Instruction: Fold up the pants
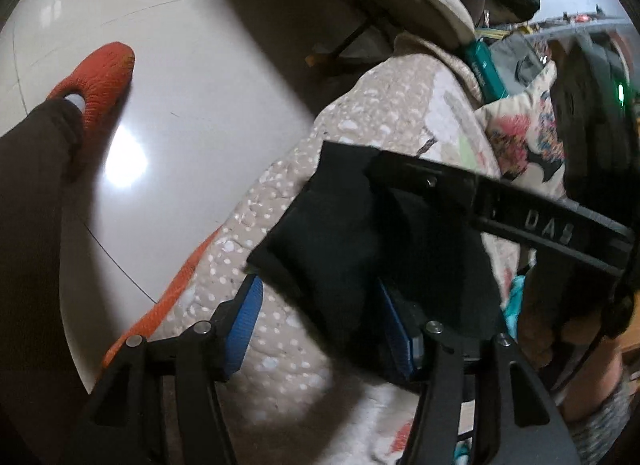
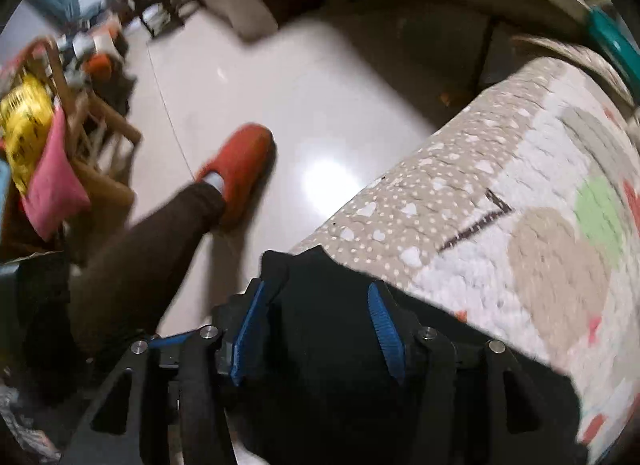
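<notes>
The biggest thing here is the quilted bedspread (image 2: 500, 225) — beige with little white hearts along the edge, then a white middle with big tan, green and red hearts. It covers the bed I'm working on, and its edge runs diagonally through both views. Beyond it is the glossy white tile floor (image 1: 180, 65), with a bright patch of light reflecting off it.

The black pants (image 1: 340, 233) sit right at the bedspread's edge. From the left wrist camera they look like a bunched, partly folded lump lying on the quilt, with one squared-off corner sticking up toward the floor side. From the right wrist camera the same dark fabric fills the space between my fingers and spills down below them.

My leg in brown trousers (image 2: 152, 249) ends in an orange slipper (image 2: 240, 169) planted on the tiles, well apart from the bed.

My left gripper (image 1: 320, 325) is spread wide — its blue pads (image 1: 244, 329) stand far apart, and the pants only overlap the right-hand pad. My right gripper (image 2: 316, 329) also has its blue pads apart with pants fabric between them, though I can't tell whether it's actually pinching the cloth. The right gripper's black body crosses the left view, just above the pants.
</notes>
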A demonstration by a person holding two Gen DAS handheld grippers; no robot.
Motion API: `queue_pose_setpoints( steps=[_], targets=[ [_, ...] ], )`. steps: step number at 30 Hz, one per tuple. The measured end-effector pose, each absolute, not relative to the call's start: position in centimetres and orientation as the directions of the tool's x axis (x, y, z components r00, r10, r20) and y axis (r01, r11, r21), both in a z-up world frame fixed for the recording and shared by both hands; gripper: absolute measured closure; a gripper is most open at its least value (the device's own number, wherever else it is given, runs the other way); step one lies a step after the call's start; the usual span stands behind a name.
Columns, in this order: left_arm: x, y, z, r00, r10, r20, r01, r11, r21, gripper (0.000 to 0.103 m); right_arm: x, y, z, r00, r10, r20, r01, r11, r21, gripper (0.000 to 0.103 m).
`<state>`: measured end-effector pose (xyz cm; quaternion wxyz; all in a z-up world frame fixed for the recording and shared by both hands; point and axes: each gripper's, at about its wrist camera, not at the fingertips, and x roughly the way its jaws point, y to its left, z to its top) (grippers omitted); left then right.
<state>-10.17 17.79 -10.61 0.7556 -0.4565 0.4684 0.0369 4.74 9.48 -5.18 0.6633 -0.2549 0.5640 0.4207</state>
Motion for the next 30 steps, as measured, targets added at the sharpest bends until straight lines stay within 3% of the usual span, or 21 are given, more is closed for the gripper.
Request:
queue_pose_setpoints(
  steps=[7,8,9,12,14,15,16,17,30],
  targets=[
    [-9.3,18.1,-11.3,0.575,-0.393,-0.718,-0.468,0.561,-0.682,0.045,4.0,12.0,-7.2,-0.026,0.222,-0.975,-0.877,0.463,0.129,0.044],
    [-9.3,18.0,-11.2,0.574,-0.391,-0.72,-0.462,0.571,-0.678,0.053,3.8,12.2,-7.2,-0.032,0.219,-0.975,-0.881,0.455,0.131,0.044],
    [-9.2,17.9,-11.0,0.571,-0.394,-0.72,-0.449,0.585,-0.676,0.07,3.6,12.4,-7.3,-0.034,0.217,-0.976,-0.885,0.447,0.13,0.044],
    [-8.9,17.0,-9.8,0.564,-0.356,-0.745,-0.41,0.662,-0.628,0.083,2.7,13.0,-7.4,0.003,0.193,-0.981,-0.907,0.413,0.078,0.047],
    [-8.9,16.6,-9.2,0.564,-0.334,-0.755,-0.403,0.687,-0.605,0.084,1.8,13.2,-7.4,0.07,0.167,-0.984,-0.921,0.389,0.0,0.068],
    [-8.9,16.5,-9.0,0.565,-0.328,-0.758,-0.401,0.693,-0.599,0.085,1.5,13.2,-7.2,0.095,0.161,-0.982,-0.924,0.383,-0.026,0.072],
    [-9.1,16.5,-8.7,0.565,-0.328,-0.757,-0.4,0.693,-0.599,0.085,1.3,13.1,-7.0,0.1,0.168,-0.981,-0.923,0.385,-0.029,0.084],
    [-9.2,16.5,-8.6,0.567,-0.33,-0.755,-0.402,0.69,-0.602,0.085,1.2,13.1,-6.6,0.102,0.175,-0.979,-0.921,0.39,-0.026,0.087],
    [-8.2,12.7,-1.4,0.608,-0.373,-0.701,-0.265,0.737,-0.622,0.085,2.9,5.9,1.0,0.133,0.407,-0.904,-0.82,0.558,0.131,0.088]
  ],
)
